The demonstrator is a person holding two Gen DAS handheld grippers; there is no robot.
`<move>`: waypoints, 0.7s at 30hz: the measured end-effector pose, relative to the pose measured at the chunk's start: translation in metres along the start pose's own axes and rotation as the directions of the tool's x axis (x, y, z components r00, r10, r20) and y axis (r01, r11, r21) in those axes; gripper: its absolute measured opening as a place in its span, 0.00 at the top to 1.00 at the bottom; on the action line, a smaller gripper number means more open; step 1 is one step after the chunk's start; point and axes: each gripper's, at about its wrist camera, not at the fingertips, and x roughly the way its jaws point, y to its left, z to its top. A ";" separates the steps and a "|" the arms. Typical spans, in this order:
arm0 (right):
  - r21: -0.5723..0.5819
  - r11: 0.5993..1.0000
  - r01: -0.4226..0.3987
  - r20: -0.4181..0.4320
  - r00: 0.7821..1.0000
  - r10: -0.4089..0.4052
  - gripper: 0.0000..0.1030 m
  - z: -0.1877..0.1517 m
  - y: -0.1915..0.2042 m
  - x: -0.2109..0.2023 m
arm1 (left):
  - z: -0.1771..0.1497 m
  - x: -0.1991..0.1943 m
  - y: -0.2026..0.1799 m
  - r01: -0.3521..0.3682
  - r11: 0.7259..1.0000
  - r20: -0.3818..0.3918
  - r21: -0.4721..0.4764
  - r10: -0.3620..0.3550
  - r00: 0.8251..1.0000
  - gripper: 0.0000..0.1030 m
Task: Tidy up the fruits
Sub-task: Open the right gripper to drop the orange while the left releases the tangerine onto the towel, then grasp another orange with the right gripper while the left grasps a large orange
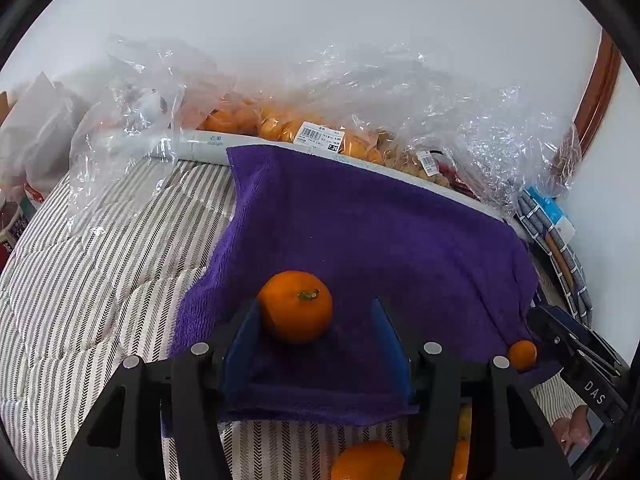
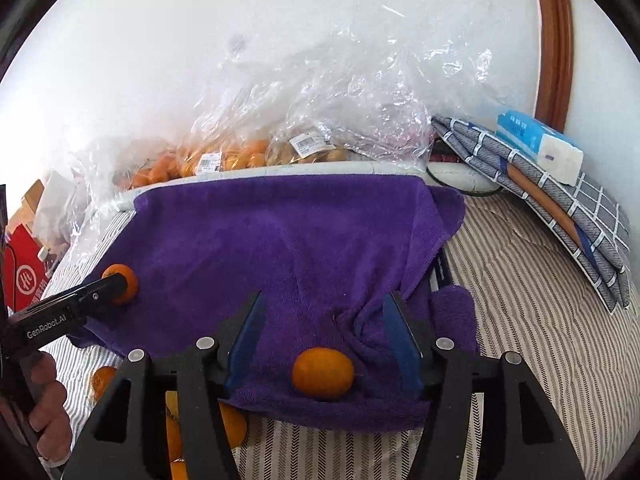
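Observation:
A purple towel [image 1: 360, 232] lies on the striped bedding; it also shows in the right wrist view [image 2: 288, 240]. In the left wrist view my left gripper [image 1: 316, 308] is open, with an orange [image 1: 295, 306] resting on the towel between its blue fingers, against the left one. In the right wrist view my right gripper [image 2: 326, 308] is open around a second orange [image 2: 322, 373] on the towel, touching neither finger. That orange [image 1: 522, 354] and the right gripper body show at the left view's right edge. The left gripper's orange [image 2: 120, 282] shows at the left of the right view.
Several loose oranges [image 2: 228, 428] lie on the striped bedding [image 1: 92, 280] below the towel's near edge. Clear plastic bags of oranges [image 1: 280, 124] sit along the wall behind. Folded grey checked cloth and a tissue pack [image 2: 540, 148] lie at the right.

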 end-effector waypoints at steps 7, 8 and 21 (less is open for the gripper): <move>0.043 0.999 -0.007 -0.008 1.000 0.007 0.42 0.004 -0.006 -0.005 | 0.000 -0.010 -0.002 0.018 1.000 0.046 -0.002 -0.018 0.999 0.41; 0.048 0.999 -0.007 -0.002 1.000 0.007 0.42 0.004 -0.007 -0.006 | -0.001 -0.012 -0.002 0.019 1.000 0.047 0.001 -0.019 0.999 0.40; 0.056 0.997 -0.061 0.019 0.998 0.060 0.42 0.005 -0.006 -0.033 | 0.000 -0.022 -0.002 0.071 0.997 0.070 -0.027 -0.069 0.995 0.36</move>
